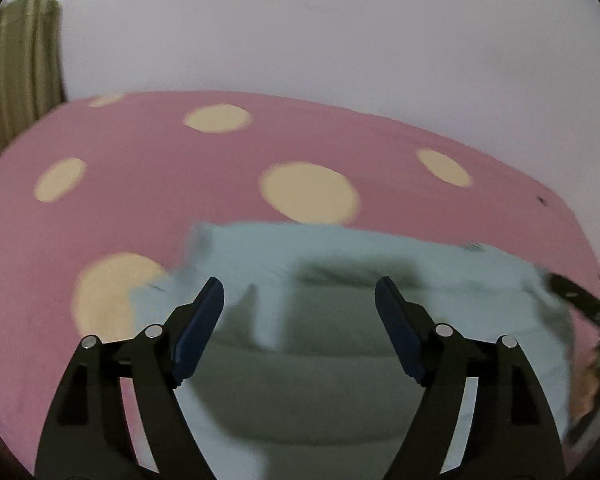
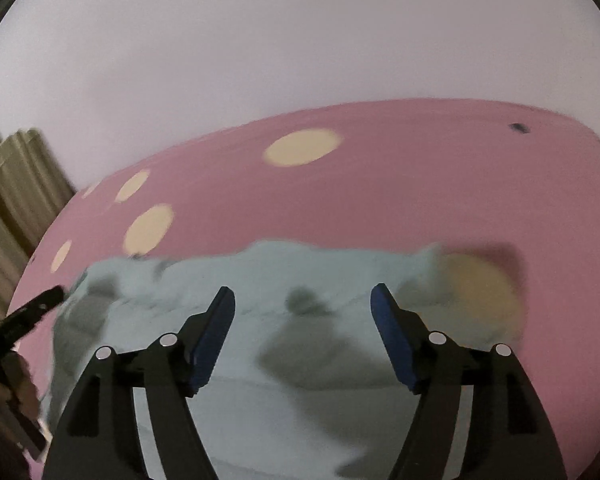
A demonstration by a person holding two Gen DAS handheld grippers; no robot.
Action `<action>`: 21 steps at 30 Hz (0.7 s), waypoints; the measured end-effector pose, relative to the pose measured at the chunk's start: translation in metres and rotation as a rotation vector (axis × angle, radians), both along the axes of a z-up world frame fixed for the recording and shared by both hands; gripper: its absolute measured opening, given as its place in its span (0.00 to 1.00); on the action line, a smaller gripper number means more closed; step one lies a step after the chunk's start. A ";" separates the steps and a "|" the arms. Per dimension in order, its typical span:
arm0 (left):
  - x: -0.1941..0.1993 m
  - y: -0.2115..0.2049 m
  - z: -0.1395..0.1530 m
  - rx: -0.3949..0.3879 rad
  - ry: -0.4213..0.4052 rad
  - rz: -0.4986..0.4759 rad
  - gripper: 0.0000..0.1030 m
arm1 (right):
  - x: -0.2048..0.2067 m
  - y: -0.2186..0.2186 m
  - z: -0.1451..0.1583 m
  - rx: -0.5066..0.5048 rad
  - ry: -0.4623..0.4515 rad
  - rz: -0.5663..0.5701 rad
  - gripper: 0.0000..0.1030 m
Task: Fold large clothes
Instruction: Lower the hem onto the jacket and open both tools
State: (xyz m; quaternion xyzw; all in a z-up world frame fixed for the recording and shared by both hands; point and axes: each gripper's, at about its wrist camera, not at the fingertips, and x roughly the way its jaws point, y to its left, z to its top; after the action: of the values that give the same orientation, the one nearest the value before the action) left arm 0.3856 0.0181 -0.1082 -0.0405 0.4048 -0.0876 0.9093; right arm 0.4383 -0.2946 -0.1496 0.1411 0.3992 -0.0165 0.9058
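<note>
Both grippers, left gripper (image 1: 299, 300) and right gripper (image 2: 302, 308), hovered with fingers spread and empty over the pale blue garment (image 1: 340, 264), lying crosswise on the polka-dot bed (image 1: 160, 152).

Right tongs (image 2: 302, 312) spread wide over blue garment (image 2: 260, 280), pink spotted sheet (image 2: 380, 200)

Pale wall (image 1: 340, 32), striped curtain (image 1: 20, 72)

Left gripper (image 1: 299, 300) and right gripper (image 2: 302, 308) look alike: glossy black angular linkage arms, round silver pivot pins at the joints, and flat dark blue ribbed pads (image 1: 198, 334) lining each finger.
</note>
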 end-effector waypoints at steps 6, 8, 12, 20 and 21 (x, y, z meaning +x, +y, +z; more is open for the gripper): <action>0.000 -0.035 -0.039 0.078 0.005 0.007 0.77 | 0.012 0.040 -0.028 -0.108 0.030 0.026 0.67; -0.001 -0.034 -0.049 0.071 0.000 0.012 0.79 | 0.013 0.038 -0.044 -0.103 0.038 0.017 0.68; 0.000 -0.036 -0.059 0.076 -0.015 0.008 0.80 | 0.010 0.036 -0.058 -0.091 0.014 -0.008 0.68; 0.005 -0.031 -0.047 0.085 0.029 0.006 0.81 | 0.011 0.034 -0.045 -0.082 0.036 -0.008 0.69; 0.001 -0.027 -0.043 0.078 0.022 0.008 0.81 | 0.006 0.032 -0.039 -0.083 0.026 -0.013 0.69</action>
State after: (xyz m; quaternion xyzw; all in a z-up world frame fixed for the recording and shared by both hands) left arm 0.3863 -0.0086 -0.1511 -0.0077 0.4177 -0.0679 0.9060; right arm 0.4442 -0.2630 -0.1884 0.1057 0.4091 -0.0409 0.9054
